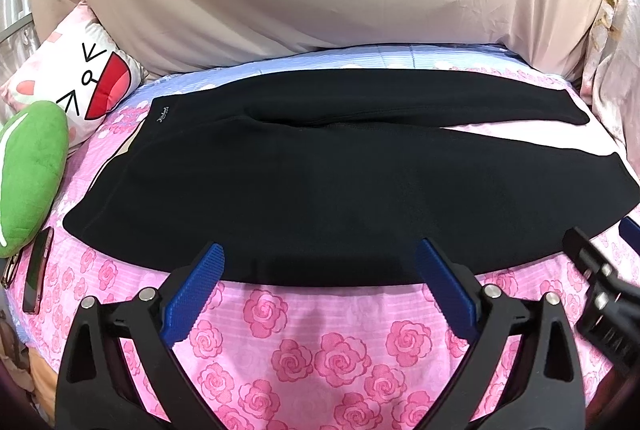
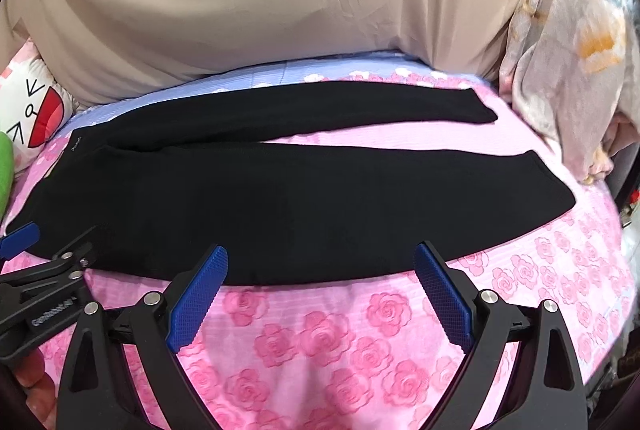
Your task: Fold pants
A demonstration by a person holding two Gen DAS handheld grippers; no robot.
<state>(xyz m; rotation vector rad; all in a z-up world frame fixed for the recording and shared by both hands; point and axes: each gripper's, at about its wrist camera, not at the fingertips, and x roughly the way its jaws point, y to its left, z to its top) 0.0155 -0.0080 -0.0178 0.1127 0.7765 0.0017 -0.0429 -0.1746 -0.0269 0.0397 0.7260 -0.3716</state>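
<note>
Black pants [image 1: 320, 186] lie flat on your bed [image 1: 320, 350]; your left hand-held gripper [image 1: 320, 258] and right hand-held gripper [image 2: 320, 258] both gape, released.

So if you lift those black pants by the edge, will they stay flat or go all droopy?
Probably droopy: the black pants lie limp and flat on the rose bedsheet, following its curve. They look like soft knit, so likely light and not slippery.

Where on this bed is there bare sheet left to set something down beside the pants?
Free: the rose-print pink sheet along the near edge, below the black pants, and right of the leg cuffs. A narrow wedge opens between the two legs. Crowded: the left side, with a green plush, cartoon-face pillow and phone.
</note>
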